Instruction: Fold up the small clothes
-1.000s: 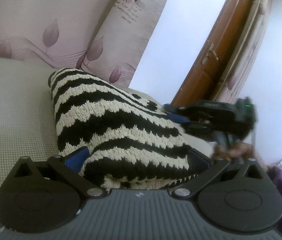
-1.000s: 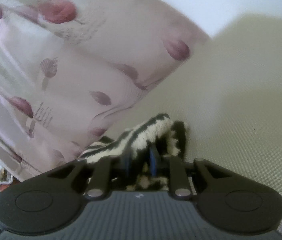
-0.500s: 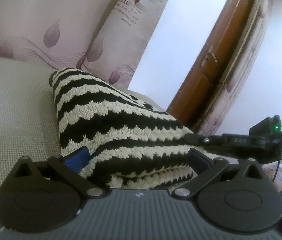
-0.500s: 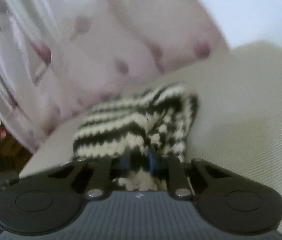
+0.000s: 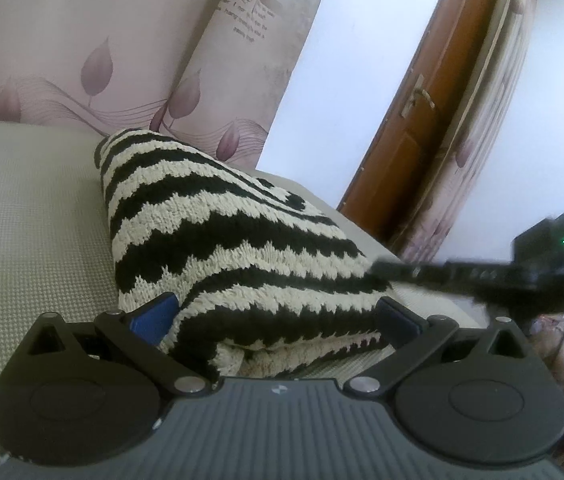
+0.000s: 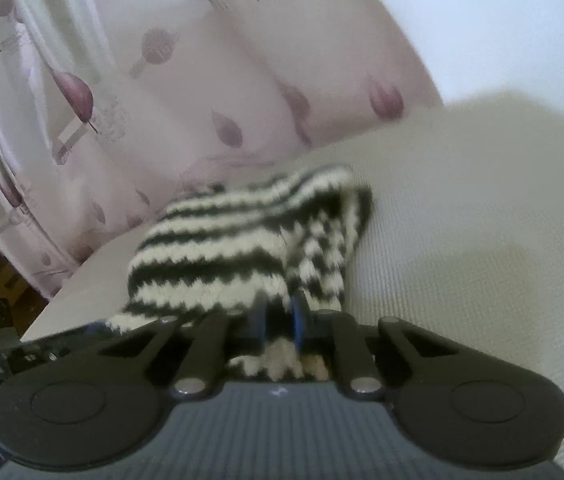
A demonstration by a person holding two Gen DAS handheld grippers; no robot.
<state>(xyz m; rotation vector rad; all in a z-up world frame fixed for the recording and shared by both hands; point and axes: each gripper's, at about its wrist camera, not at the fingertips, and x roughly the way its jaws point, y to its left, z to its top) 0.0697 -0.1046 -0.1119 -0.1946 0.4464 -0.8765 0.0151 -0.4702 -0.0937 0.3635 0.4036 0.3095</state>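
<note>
Right gripper (image 6: 278,320) pinches the knit (image 6: 242,248); left gripper (image 5: 276,316) gapes around it — a hard tug could undo the fold.

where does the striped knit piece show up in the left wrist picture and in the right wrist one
Left wrist: striped knit piece fills the centre, reaching down between the wide-set left tongs.
Right wrist: striped knit piece sits centre, its near edge pinched in the right tongs.
Shared landmark: the leaf-print curtain behind it.
</note>
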